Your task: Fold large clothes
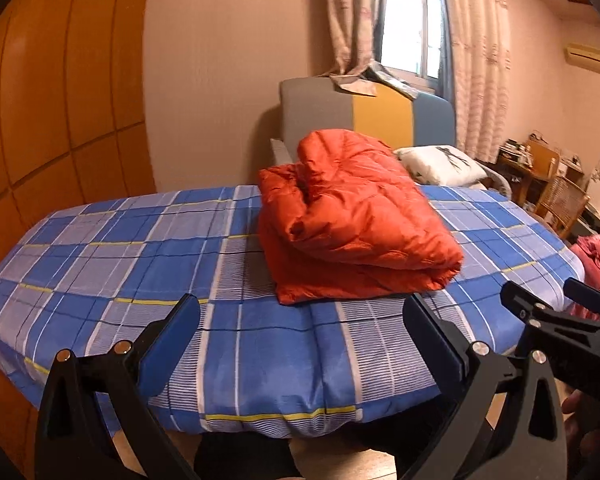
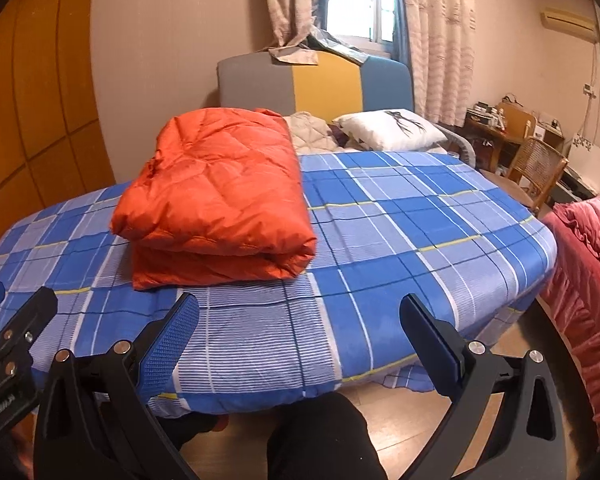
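Jacket: I see the orange down jacket [image 1: 356,216] [image 2: 220,196] folded into a thick bundle, lying on the bed [image 1: 120,256] [image 2: 412,232] near its middle.
Left gripper [image 1: 302,312]: I read its jaws as spread wide, holding nothing, above the bed's near edge, apart from the jacket.
Right gripper [image 2: 300,312]: jaws likewise spread wide, holding nothing.
Background: pillow [image 2: 392,128] near the headboard [image 2: 312,80].
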